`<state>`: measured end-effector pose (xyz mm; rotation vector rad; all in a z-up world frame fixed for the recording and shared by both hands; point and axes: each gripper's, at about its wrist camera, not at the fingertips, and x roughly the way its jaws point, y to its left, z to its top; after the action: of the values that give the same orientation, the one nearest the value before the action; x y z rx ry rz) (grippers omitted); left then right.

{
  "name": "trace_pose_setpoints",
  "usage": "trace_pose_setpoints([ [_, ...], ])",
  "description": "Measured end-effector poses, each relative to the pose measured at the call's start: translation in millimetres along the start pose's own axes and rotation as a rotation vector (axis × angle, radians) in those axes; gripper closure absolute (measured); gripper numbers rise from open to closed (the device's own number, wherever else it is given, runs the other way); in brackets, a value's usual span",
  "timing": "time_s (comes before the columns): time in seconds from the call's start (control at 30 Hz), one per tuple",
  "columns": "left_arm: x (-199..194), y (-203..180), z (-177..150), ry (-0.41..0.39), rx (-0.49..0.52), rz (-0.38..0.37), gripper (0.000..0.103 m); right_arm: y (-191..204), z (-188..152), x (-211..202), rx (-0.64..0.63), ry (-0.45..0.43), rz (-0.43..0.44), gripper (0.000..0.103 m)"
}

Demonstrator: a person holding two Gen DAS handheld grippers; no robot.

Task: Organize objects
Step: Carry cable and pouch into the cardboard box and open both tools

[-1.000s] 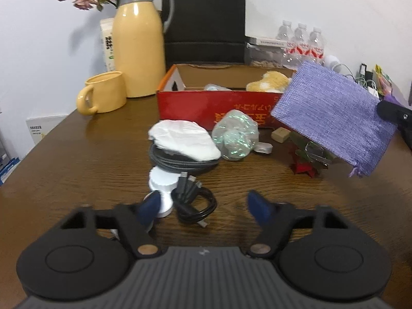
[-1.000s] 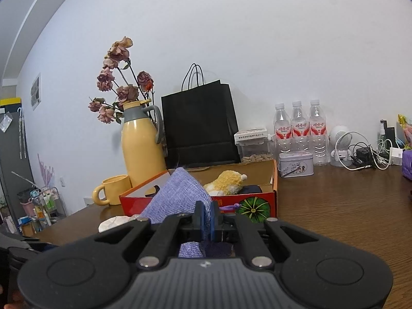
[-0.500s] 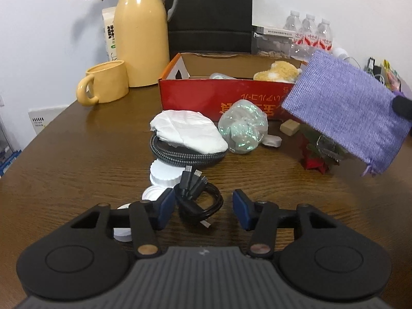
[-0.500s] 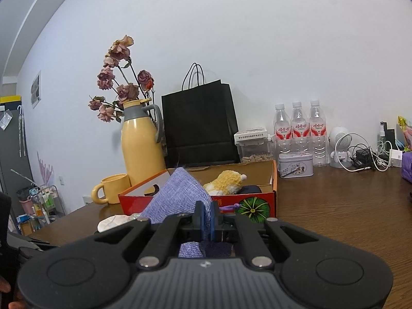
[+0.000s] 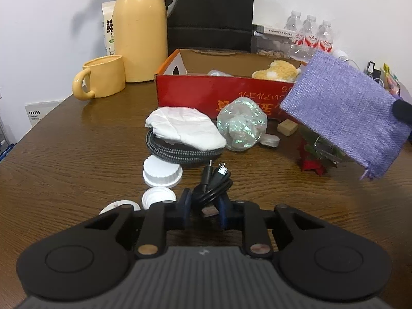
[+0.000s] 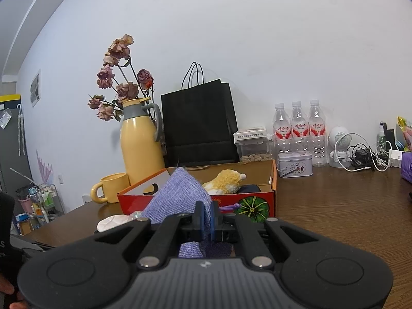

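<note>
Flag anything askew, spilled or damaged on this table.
Nothing spilled or broken. One oddity: the red box has its lettering upside down in the left wrist view. Loose white caps and a tissue draped on a coiled cable are just clutter.

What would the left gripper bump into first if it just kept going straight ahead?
The left gripper already pinches the small black cable bundle. Pushed straight on, it would probably next meet the coiled braided cable under the white cloth; depth is unclear.

Cable bundle (image 5: 211, 184) before coiled cord (image 5: 180, 152); caps (image 5: 162, 171) left; box (image 5: 219, 92) behind; mug (image 5: 100, 79) left of box.
</note>
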<state>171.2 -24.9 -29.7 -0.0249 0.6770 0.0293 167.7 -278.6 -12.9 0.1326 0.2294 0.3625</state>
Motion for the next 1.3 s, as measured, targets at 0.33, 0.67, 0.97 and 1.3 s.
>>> trace_pose_setpoints([
  [0.33, -33.4, -1.0, 17.1, -0.115, 0.006, -0.044, 0.082, 1.8, 5.0, -0.4, 0.001, -0.018, -0.005, 0.099],
  [0.67, -33.4, -5.6, 84.1, -0.224, 0.017, -0.062, 0.081, 24.8, 55.0, 38.5, -0.012, -0.043, 0.014, 0.099],
  [0.97, 16.7, -10.2, 159.8, -0.202, -0.015, -0.032, 0.081, 29.7, 88.0, 123.3, 0.092, -0.007, 0.005, 0.099],
  [1.3, 86.6, -16.7, 192.6, -0.136, 0.015, 0.036, 0.081, 25.3, 75.9, 203.5, 0.134, 0.055, -0.046, 0.099],
])
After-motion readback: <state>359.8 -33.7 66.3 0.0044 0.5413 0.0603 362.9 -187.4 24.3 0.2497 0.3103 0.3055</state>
